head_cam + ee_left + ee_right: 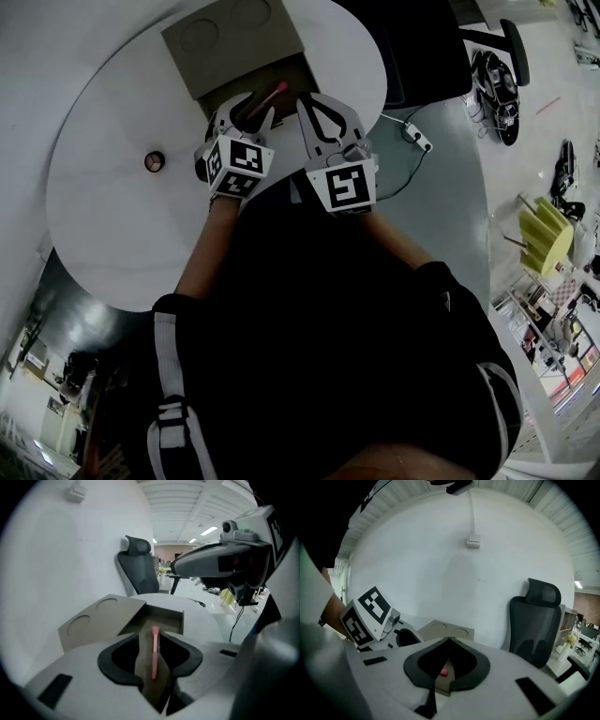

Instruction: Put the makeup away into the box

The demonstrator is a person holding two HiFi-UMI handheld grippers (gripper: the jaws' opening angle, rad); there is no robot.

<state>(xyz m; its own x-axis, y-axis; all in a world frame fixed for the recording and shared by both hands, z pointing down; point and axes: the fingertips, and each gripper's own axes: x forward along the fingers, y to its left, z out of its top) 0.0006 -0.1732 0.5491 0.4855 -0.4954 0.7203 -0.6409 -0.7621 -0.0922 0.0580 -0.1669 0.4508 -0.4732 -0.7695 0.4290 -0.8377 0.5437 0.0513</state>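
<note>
My left claw (151,637) gapes around the pink makeup stick (154,654), not pinching it, over the open box (93,620); my right claw (449,640) is closed, empty.

Head view: bright, even overhead light on round white tabletop (103,187), mild glare. Open part of grey-beige rectangular box (234,47) in shadow. Lower half v. dark, black clothing underexposed. Heavy fisheye bend at edges. Both gripper views: black vignette corners, near foreground soft. Left gripper view: long ceiling strip lights (206,529) blown out in bg. Right gripper view dimmer, greyish, evenly lit plain white wall (440,564).
</note>
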